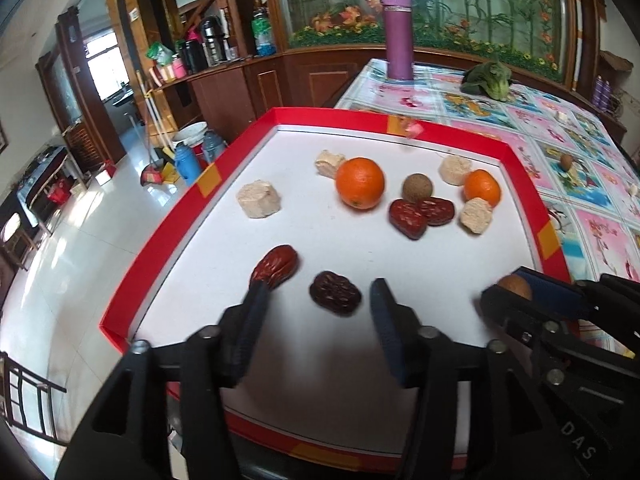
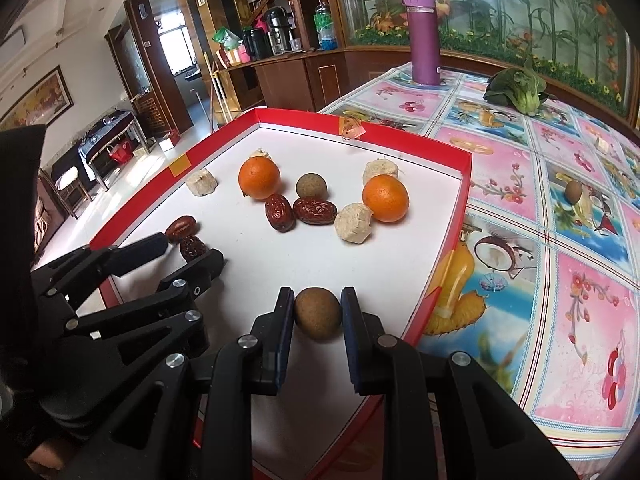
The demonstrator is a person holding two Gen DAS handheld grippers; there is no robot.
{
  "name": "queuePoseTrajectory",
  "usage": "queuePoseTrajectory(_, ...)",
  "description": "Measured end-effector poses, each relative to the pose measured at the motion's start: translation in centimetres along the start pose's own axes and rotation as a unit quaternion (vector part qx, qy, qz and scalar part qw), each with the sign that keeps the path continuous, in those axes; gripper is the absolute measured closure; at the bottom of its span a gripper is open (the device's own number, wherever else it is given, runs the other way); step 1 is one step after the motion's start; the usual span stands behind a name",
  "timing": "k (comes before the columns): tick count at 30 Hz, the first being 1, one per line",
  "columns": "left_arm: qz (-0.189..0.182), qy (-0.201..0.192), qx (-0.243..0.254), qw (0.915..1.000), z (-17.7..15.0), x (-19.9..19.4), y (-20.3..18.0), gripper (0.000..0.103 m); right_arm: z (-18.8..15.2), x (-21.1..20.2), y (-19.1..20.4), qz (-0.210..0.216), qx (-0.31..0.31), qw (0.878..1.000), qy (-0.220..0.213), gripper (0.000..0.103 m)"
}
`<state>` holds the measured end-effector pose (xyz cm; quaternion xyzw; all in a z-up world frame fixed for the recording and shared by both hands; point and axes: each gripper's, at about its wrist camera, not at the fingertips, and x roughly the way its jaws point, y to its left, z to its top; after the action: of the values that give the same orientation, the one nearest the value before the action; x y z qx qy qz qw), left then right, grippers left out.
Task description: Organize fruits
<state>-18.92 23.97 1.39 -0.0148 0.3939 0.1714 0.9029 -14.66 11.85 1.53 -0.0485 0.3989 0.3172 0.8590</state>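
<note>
A: Item one, right tool (image 2: 318, 312)?
B: Closed on a brown round fruit (image 2: 318, 317), one finger on each side, low over the white floor of the red-rimmed tray (image 2: 466, 184), near the tray's right wall. In the left wrist view only the top of that fruit shows; the fingers hide the rest.

A: Item two, left tool (image 1: 318, 304)?
B: Open, holding nothing. A dark date (image 1: 335, 293) lies between its fingers, clear of both. A redder date (image 1: 276, 266) touches or sits just behind the left fingertip; which, I cannot tell.

A: Remaining tray stock?
B: Two dates (image 1: 420, 214) touching, mid-tray. A second brown round fruit (image 1: 417, 188) just behind them. A large orange (image 1: 360, 182); a smaller orange (image 1: 482, 187) near the right wall. Four pale cut chunks (image 1: 259, 199), one partly hidden behind the large orange.

A: Open room?
B: Bare white floor between the tools and the middle cluster. The tray's left rim overhangs the tabletop (image 2: 560, 240) edge above the tiled floor.

A: Beyond the tray?
B: A purple flask (image 2: 422, 36) and a leafy green (image 2: 516, 90), well apart on the patterned cloth.
</note>
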Motion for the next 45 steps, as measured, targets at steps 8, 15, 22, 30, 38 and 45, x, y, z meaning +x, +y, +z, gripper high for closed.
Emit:
queuePoseTrajectory(8,0.016,-0.003,-0.01,0.9998,-0.1,0.1,0.4,0.028,-0.1,0.1,0.1,-0.005,-0.012,1.0,-0.001,0.08)
queuePoseTrajectory(15,0.03,0.0,-0.031,0.9991,-0.1,0.6,1.3,0.012,-0.1,0.3,0.3,-0.003,-0.022,1.0,0.001,0.077)
queuePoseTrajectory(22,0.03,0.005,-0.039,0.9988,-0.1,0.6,1.6,0.004,-0.2,0.3,0.7,0.008,-0.038,0.999,0.006,0.064)
queuePoseTrajectory(30,0.039,-0.001,-0.032,0.9987,0.2,-0.5,1.5,0.004,-0.4,-0.2,0.2,0.028,-0.024,0.999,-0.003,0.062)
queuePoseTrajectory(38,0.06,-0.053,-0.035,0.9962,1.4,-3.5,1.8,0.004,-0.5,-1.5,-0.9,0.052,0.016,0.998,-0.034,0.044)
queuePoseTrajectory(45,0.059,-0.076,-0.028,0.995,1.7,-5.4,1.1,0.002,-0.8,-2.7,-1.9,0.052,0.028,0.997,-0.055,0.04)
